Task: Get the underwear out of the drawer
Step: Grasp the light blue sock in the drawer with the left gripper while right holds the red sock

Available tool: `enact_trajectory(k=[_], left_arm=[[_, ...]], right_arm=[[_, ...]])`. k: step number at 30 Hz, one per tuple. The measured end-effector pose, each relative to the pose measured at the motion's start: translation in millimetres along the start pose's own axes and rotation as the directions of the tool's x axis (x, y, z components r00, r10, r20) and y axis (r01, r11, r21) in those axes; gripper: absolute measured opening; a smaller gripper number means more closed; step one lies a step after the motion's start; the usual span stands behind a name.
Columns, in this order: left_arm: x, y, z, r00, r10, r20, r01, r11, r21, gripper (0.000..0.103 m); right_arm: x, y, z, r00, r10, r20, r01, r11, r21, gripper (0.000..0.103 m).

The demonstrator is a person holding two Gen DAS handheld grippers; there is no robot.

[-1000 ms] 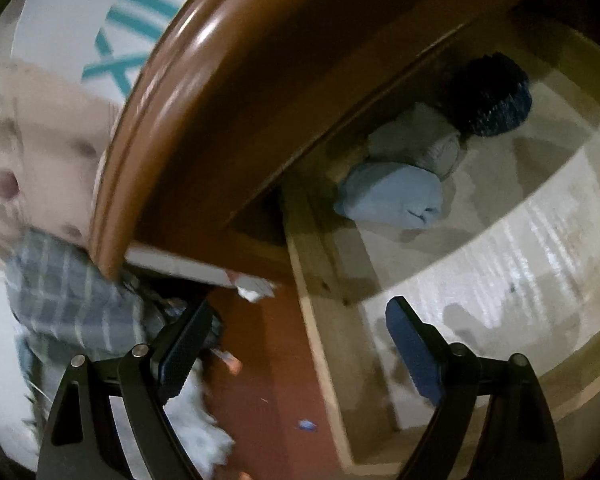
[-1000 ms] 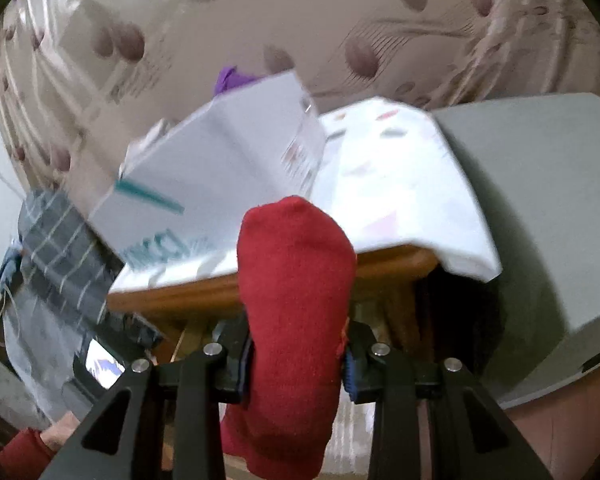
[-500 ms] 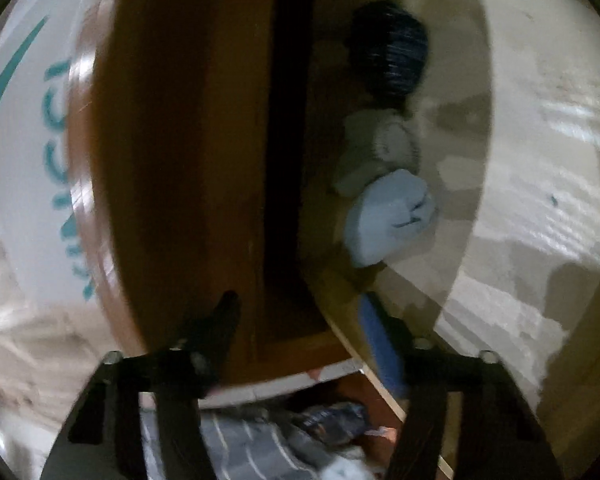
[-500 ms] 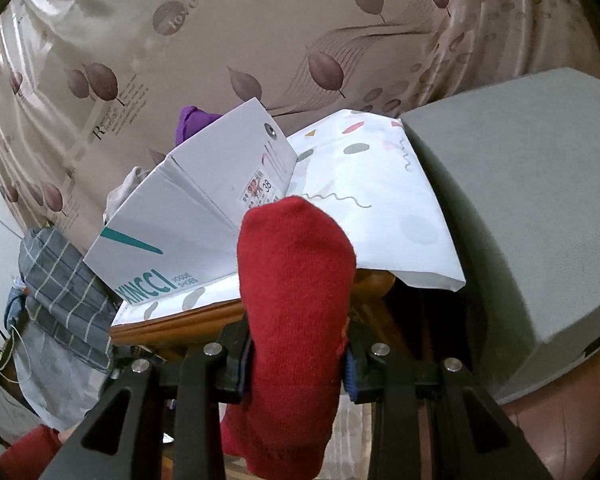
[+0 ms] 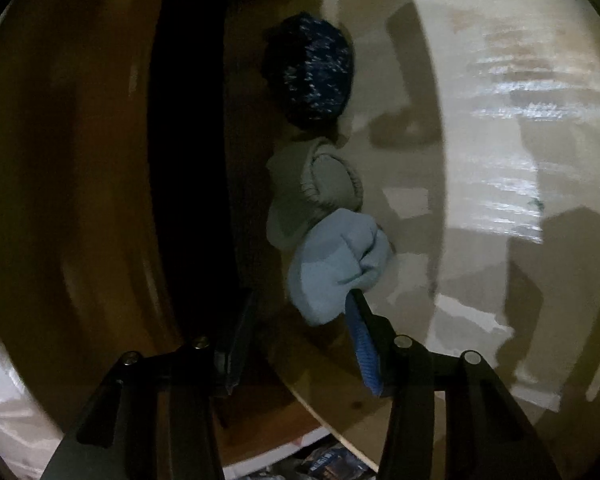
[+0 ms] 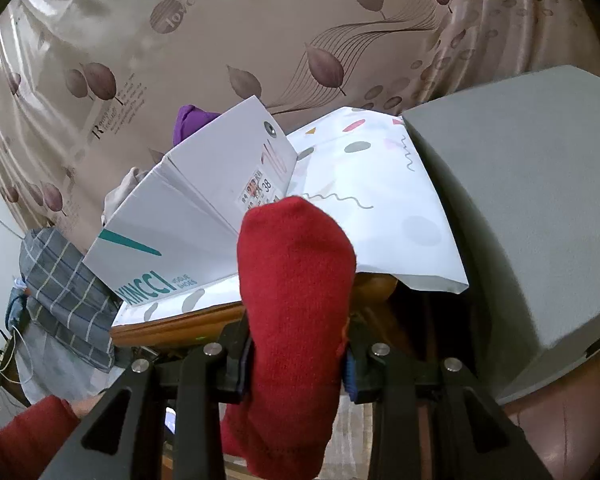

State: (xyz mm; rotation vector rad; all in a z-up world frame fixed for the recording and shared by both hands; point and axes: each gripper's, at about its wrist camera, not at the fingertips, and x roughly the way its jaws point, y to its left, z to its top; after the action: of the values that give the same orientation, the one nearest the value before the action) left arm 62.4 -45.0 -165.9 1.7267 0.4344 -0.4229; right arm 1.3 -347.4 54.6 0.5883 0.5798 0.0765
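Leaf-print curtain [image 6: 300, 40] behind "KINCCI" box [image 6: 188, 216]

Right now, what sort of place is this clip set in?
Probably a home bedroom. An open wooden drawer holds rolled fabric bundles, a white shoe box sits on a brown wooden cabinet top, and a leaf-patterned beige curtain hangs behind.

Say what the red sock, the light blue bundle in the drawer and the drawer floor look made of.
Red sock: knitted fabric, matte, with fine visible ribbing. Light blue bundle: soft cloth, likely a knit, folded and rounded. Drawer floor: pale wood or board, probably, with faint grain streaks and a slight sheen.
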Motion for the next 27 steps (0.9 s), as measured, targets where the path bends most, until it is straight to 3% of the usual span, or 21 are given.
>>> enact_trajectory(k=[7, 8, 10, 12, 14, 20, 27], left_arm=[[12.2, 2.1, 12.8, 0.999, -0.034, 0.031, 0.033, 0.999, 0.026, 0.045], [15.8, 1.6, 14.0, 0.997, -0.068, 0.02, 0.068, 0.997, 0.027, 0.044], [21.2, 2.4, 18.5, 0.988, -0.154, 0.002, 0.154, 0.988, -0.004, 0.039], [23.1, 1.7, 23.1, 0.991, -0.136, 0.004, 0.136, 0.991, -0.006, 0.036], [23.7, 4.2, 26.0, 0.986, -0.168, 0.005, 0.168, 0.985, -0.034, 0.028], [16.2, 32.7, 34.6, 0.954, -0.299, 0.016, 0.299, 0.943, -0.145, 0.019], [-19.5, 39.0, 58.6, 0.923, -0.382, 0.05, 0.385, 0.91, -0.153, 0.02]], right_arm=[[2.3, 0.8, -0.1, 1.0, 0.004, -0.009, -0.004, 1.0, -0.006, 0.034], [2.8, 1.1, -0.2, 1.0, 0.007, -0.012, -0.007, 1.0, -0.005, 0.034], [3.8, 1.6, -0.7, 1.0, 0.006, -0.016, -0.006, 1.0, -0.006, 0.034], [5.0, 2.3, -0.5, 1.0, 0.008, -0.021, -0.009, 1.0, -0.004, 0.034], [5.9, 3.1, -0.9, 1.0, 0.009, -0.025, -0.009, 1.0, -0.011, 0.034], [6.5, 3.3, -1.0, 0.999, 0.023, -0.031, -0.023, 1.0, -0.003, 0.034], [3.3, 1.0, 0.6, 0.999, 0.032, -0.027, -0.032, 0.999, 0.009, 0.034]])
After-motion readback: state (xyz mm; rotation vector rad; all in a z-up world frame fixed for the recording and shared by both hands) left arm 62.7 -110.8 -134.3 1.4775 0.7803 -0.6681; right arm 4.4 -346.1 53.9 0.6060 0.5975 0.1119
